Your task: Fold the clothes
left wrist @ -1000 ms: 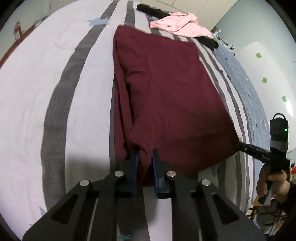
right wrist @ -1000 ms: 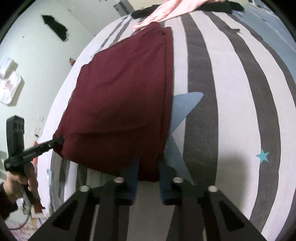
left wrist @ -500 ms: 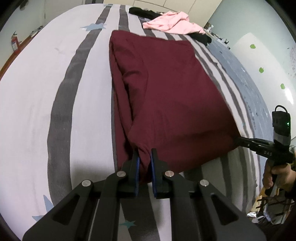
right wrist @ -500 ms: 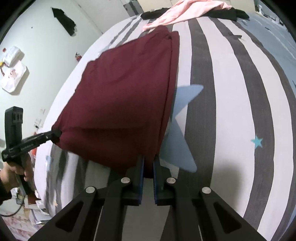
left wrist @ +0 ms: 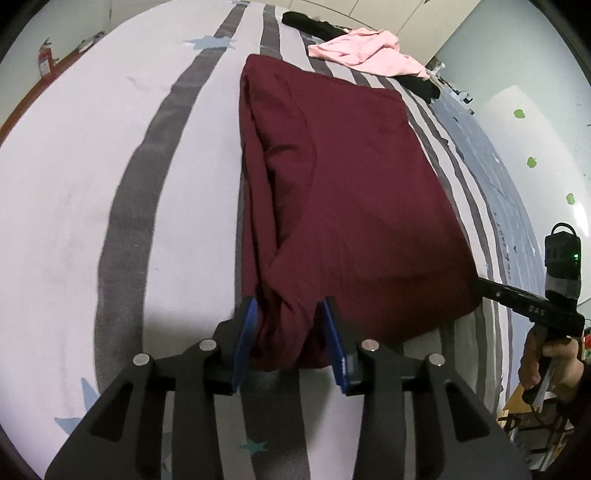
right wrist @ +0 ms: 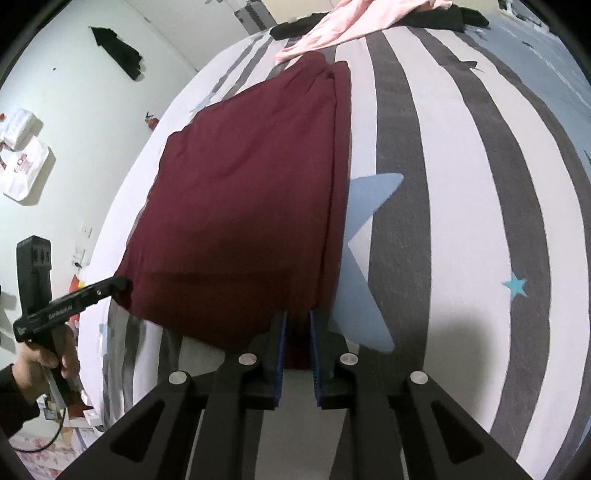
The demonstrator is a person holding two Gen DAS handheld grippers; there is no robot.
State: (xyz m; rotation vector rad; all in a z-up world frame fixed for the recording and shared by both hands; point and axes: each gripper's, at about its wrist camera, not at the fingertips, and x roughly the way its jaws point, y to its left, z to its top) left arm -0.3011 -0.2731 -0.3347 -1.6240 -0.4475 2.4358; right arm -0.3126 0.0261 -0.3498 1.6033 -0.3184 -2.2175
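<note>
A maroon garment (left wrist: 351,184) (right wrist: 240,203) lies folded into a long rectangle on the striped bed. My left gripper (left wrist: 288,306) is at its near left corner. Its jaws are opening, and the bunched corner sits loose between the blue pads (left wrist: 245,332). My right gripper (right wrist: 297,314) is at the near right corner. Its jaws are starting to open, but the pads (right wrist: 279,354) still press a fold of the cloth. Each view also shows the other gripper at the far near corner: the right gripper (left wrist: 491,291) and the left gripper (right wrist: 110,288), each held by a hand.
A pink garment (left wrist: 365,55) (right wrist: 362,22) lies over black clothes (left wrist: 314,24) (right wrist: 436,16) at the far end of the bed (left wrist: 74,184) (right wrist: 461,184). A wall with stickers is on one side. Clutter lies on the floor by the near bed edge.
The left jaws have spread wide, and the corner they pinched now sits slack between them. The right jaws have parted slightly. Neither hand has moved much.
</note>
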